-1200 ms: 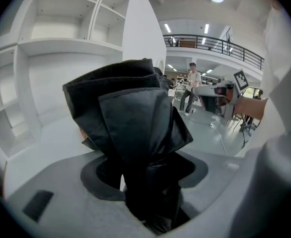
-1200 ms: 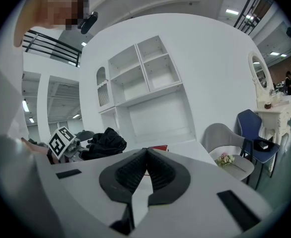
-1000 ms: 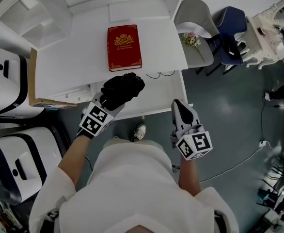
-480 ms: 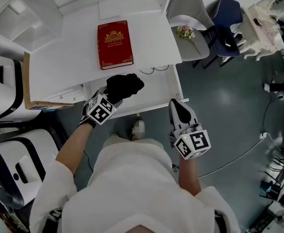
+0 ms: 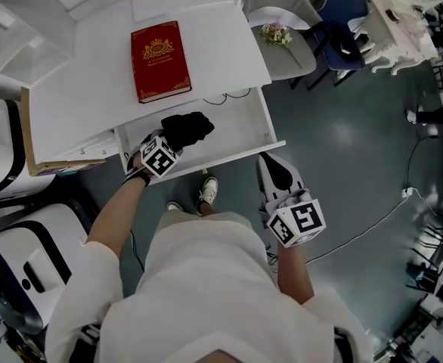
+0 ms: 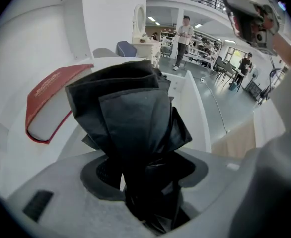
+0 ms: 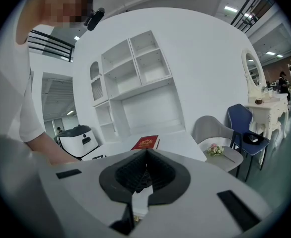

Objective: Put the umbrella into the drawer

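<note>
A person's left gripper (image 5: 172, 144) holds a folded black umbrella (image 5: 187, 129) over the left end of the open drawer (image 5: 233, 131) of a white desk (image 5: 93, 74), jaws clamped on the bundle's lower end with loose fabric billowing above them. The head view does not show whether the umbrella touches the drawer floor. The right gripper (image 5: 271, 169) hangs just in front of the drawer's front panel, jaws together and empty, touching nothing. A red hardback book (image 5: 159, 60) lies on the desktop behind the drawer, and a grey chair (image 5: 282, 21) with a small bunch of flowers (image 5: 274, 32) on its seat stands off to the right.

The risks from here appear to lie in the release. Let go too high, the umbrella could drop, roll and end up propped on the near rim. Its slack folds look likely to spring up once freed and could snag under the desktop edge when the drawer is shut. The bundle sits close to the drawer's left wall, so a tilted gripper might knock that wall, and with nothing steadying the drawer a bump could slide it inward
</note>
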The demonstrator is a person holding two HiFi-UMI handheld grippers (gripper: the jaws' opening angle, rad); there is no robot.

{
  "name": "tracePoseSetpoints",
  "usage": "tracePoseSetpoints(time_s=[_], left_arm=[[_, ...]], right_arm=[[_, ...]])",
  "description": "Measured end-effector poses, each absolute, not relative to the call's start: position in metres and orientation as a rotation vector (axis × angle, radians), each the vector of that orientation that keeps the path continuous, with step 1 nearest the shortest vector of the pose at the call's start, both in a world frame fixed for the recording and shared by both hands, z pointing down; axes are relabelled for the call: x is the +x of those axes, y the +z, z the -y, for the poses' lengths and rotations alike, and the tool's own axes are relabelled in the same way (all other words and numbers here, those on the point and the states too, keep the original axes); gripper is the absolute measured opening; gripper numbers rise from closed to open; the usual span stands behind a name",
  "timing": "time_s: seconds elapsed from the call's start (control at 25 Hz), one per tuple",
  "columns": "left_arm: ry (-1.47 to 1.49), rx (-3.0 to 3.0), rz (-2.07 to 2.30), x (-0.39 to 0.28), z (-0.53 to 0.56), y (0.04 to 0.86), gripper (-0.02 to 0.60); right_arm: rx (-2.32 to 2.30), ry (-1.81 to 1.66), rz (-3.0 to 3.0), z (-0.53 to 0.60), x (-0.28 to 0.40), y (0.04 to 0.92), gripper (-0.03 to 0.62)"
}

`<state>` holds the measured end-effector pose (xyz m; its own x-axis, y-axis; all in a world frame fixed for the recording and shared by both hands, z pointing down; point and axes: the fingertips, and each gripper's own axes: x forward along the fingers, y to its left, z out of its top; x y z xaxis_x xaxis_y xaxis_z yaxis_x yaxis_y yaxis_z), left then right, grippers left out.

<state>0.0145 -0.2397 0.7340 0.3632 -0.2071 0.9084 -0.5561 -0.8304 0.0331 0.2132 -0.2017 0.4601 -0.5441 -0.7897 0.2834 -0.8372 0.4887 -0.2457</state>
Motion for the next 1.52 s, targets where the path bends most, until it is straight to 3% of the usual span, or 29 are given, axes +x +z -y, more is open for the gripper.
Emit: tracePoseSetpoints(time_s=[1.52], left_arm=[[1.676, 2.205, 0.514, 0.035, 0.262, 0.811, 0.282]], right_arm=[[1.502, 0.611, 2.475, 0.186, 0.238, 0.483, 0.001]])
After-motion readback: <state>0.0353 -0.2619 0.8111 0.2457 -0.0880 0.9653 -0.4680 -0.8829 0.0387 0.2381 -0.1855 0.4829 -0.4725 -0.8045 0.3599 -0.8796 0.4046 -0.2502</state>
